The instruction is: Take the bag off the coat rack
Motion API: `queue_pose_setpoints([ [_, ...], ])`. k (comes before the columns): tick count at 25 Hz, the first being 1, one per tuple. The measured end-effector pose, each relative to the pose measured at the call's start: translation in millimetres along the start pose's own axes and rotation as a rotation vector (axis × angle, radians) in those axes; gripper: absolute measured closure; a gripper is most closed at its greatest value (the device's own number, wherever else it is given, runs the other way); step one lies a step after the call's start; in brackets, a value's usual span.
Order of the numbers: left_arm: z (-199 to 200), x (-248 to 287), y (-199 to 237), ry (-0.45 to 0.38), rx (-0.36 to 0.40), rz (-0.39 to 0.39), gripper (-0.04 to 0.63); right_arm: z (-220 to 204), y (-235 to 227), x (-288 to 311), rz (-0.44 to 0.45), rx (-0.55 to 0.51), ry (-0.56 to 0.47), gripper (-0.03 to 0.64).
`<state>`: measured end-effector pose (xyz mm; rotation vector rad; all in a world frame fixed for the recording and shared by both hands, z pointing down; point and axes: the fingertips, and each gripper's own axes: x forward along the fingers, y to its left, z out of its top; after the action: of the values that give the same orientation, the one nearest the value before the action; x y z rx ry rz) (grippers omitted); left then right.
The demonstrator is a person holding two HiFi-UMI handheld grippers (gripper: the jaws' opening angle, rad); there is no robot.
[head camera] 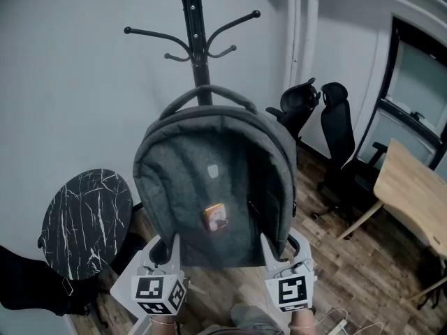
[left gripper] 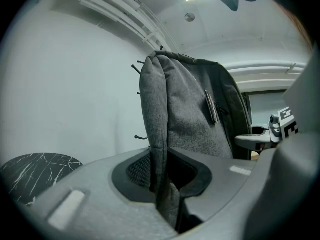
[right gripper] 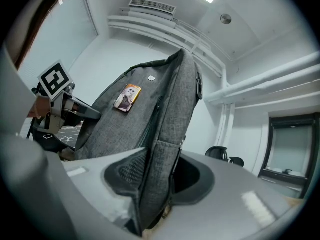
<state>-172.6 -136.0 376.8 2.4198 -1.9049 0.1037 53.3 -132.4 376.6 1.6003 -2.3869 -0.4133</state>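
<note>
A grey backpack (head camera: 209, 187) with a small orange tag (head camera: 215, 216) stands upright between my two grippers, in front of the black coat rack (head camera: 198, 40). Its top handle (head camera: 206, 91) arches across the rack's pole, and I cannot tell whether it touches a hook. My left gripper (head camera: 171, 246) is shut on the bag's lower left edge; in the left gripper view the grey fabric (left gripper: 190, 114) is pinched between the jaws (left gripper: 162, 184). My right gripper (head camera: 269, 246) is shut on the lower right edge, with fabric (right gripper: 150, 114) squeezed between its jaws (right gripper: 155, 184).
A round black marble table (head camera: 85, 222) stands at the lower left by the white wall. Two black office chairs (head camera: 339, 138) are behind the bag to the right, and a wooden desk (head camera: 412, 194) at the far right. The floor is wood.
</note>
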Motion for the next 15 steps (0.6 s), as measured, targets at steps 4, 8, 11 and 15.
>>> queue_pose_setpoints([
  [4, -3.1, -15.7, -0.2, -0.005, -0.001, -0.006, 0.526, 1.3, 9.7, -13.4, -0.003, -0.005, 0.003, 0.483],
  [8, -5.7, -32.1, -0.8, -0.006, -0.002, -0.007, 0.526, 3.0, 19.2, -28.2, -0.007, -0.001, 0.001, 0.483],
  [11, -6.9, -44.1, -2.6, -0.009, 0.001, -0.004, 0.526, 4.3, 24.8, -40.1, -0.007, -0.007, 0.006, 0.483],
  [15, -11.2, -59.1, -8.5, -0.008, -0.001, -0.002, 0.526, 3.8, 29.5, -56.0, -0.011, -0.005, 0.001, 0.483],
])
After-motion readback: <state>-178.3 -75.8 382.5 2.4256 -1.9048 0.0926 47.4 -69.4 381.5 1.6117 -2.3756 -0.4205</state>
